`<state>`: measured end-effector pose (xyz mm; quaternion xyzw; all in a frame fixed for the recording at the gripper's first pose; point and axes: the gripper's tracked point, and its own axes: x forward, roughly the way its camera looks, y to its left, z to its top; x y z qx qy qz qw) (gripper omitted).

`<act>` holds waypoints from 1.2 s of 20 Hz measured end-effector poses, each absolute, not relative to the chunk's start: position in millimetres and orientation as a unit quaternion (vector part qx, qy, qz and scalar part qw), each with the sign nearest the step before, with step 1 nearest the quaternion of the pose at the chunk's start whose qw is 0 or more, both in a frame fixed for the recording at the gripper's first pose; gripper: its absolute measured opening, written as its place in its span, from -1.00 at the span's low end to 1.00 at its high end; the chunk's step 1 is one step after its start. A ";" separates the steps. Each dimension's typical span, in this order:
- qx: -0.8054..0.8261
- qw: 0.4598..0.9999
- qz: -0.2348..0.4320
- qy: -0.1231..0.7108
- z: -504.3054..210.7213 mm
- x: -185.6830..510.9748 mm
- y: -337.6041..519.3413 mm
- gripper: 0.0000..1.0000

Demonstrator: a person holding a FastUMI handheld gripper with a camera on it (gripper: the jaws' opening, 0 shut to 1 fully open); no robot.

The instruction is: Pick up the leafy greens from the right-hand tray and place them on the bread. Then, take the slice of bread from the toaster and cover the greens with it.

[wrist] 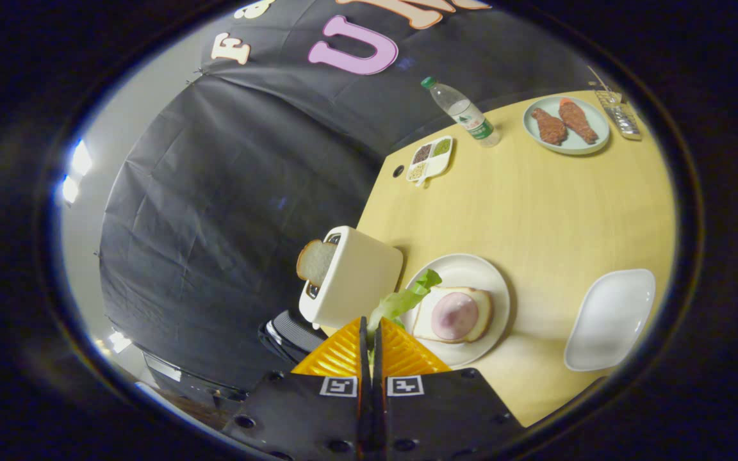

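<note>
Here the tongs [369, 333] pinch pale, crinkled leafy greens [404, 301].

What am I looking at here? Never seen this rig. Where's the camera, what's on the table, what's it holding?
No robot arm: a person carries a handheld two-finger gripper. A fisheye camera rides on it, looking forward along the fingers. The jaws are shut on leafy greens, just ahead of them. Beyond, on the yellow table, a round plate holds bread with a pink slice. Beside it stands a white toaster with a bread slice sticking out. Also there: an oblong white tray, a water bottle, a small divided dish and a plate of meat.
</note>
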<state>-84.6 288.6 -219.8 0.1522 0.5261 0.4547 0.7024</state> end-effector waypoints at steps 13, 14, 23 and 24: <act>0.060 0.708 0.388 0.587 -328.1 -76.7 304.6 -0.94; 0.050 0.714 0.378 0.587 -334.0 -72.3 298.6 -0.94; -0.029 0.743 0.324 0.585 -369.9 -54.3 269.8 -0.89; -0.036 0.745 0.319 0.584 -372.2 -54.4 268.0 -0.87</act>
